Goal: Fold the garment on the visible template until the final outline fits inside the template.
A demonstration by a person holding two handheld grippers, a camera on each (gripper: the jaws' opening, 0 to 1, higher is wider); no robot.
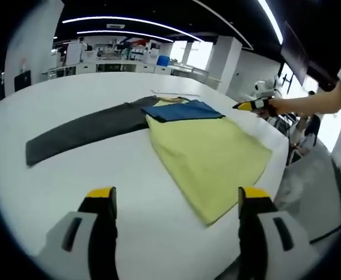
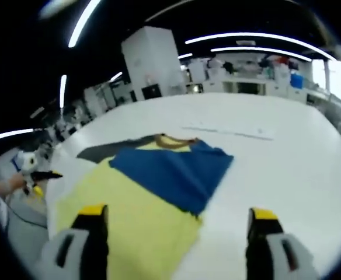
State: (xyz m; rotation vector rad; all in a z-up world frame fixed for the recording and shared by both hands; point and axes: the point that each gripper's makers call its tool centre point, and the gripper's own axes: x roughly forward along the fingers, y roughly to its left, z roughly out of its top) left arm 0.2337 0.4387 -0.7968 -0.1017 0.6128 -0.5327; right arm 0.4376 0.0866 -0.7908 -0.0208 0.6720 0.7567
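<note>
Two tools: left tool (image 1: 176, 201) and right tool (image 2: 176, 224), each with yellow-tipped jaws spread wide apart and nothing between them; both hang above the table, touching no cloth.
Garment: a yellow and blue cloth garment (image 1: 208, 149), lying flat on the white table (image 1: 71, 96), with the blue part folded over its far end in the left gripper view.
Template: I cannot tell any marked outline under the garment; a thin pale strip (image 2: 229, 131) lies on the table beyond it in the right gripper view.
Beside it: a long dark grey cloth (image 1: 86, 131) stretches away from the blue end and touches it.
Long axis: in the left gripper view the garment runs from the blue end far off to the yellow hem near the table edge, slanting rightward.
Direction from left tool: ahead and to the right, the yellow hem corner nearest.
Direction from right tool: straight ahead and slightly left; the blue fold (image 2: 173, 169) sits just past the jaws.
Nearer tool: the right one, by my judgement.
Next move: likely a grasp on the near yellow edge to fold it toward the blue end.
</note>
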